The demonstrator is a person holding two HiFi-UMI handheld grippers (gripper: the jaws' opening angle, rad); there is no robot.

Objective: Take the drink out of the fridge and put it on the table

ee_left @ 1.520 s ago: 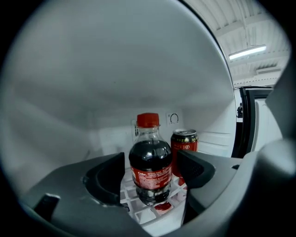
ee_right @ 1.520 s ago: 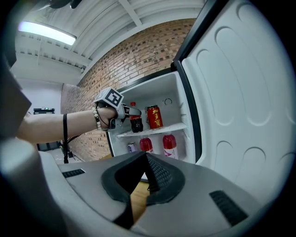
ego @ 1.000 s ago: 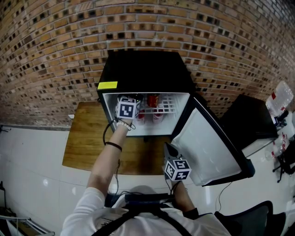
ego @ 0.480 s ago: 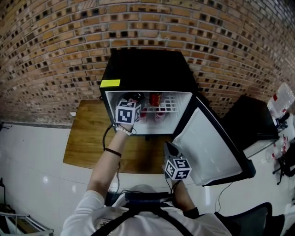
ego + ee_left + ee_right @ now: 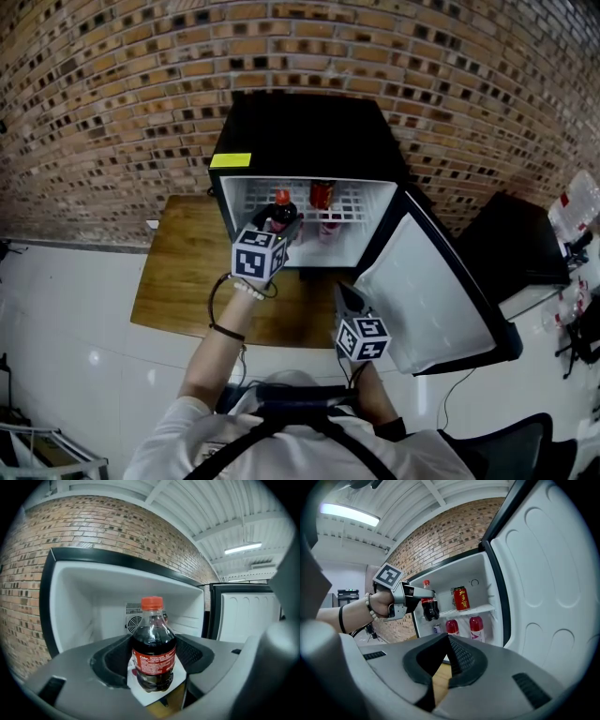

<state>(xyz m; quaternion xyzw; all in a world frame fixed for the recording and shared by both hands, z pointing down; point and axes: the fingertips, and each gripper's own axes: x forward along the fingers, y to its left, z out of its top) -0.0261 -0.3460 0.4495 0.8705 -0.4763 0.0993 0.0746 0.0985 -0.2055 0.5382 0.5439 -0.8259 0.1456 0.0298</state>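
A cola bottle (image 5: 153, 641) w/ dark drink, red cap & red label is clamped in the L gripper (image 5: 279, 228). The jaws are set fairly wide, w/ one pad pressed on each side of the bottle's body at approx label height. The bottle is kept upright & is held in the air at the mouth of the fridge (image 5: 309, 141), at the left of the opening, level w/ the upper shelf. In the R gripper view it is seen clear of the shelf. The L gripper is gripped by a hand (image 5: 382, 603) w/ a bead bracelet & a dark band at the wrist.

The fridge door (image 5: 427, 291) is swung wide open to the right. A red can (image 5: 461, 598) is seen upright on the white wire upper shelf, near the held bottle on its right but apart from it. Two red-capped bottles (image 5: 452, 626) are stood side by side on the level below. A small item to their left cannot be identified.

The R gripper (image 5: 447, 641) is held low in front of the open door, well apart from the bottle. Its jaws are closed together at the tips & nothing is held btwn them.

A wooden board (image 5: 183, 272) is laid under & in front of the fridge on a white floor (image 5: 75, 319), & the fridge is backed by a brick wall (image 5: 112, 94).
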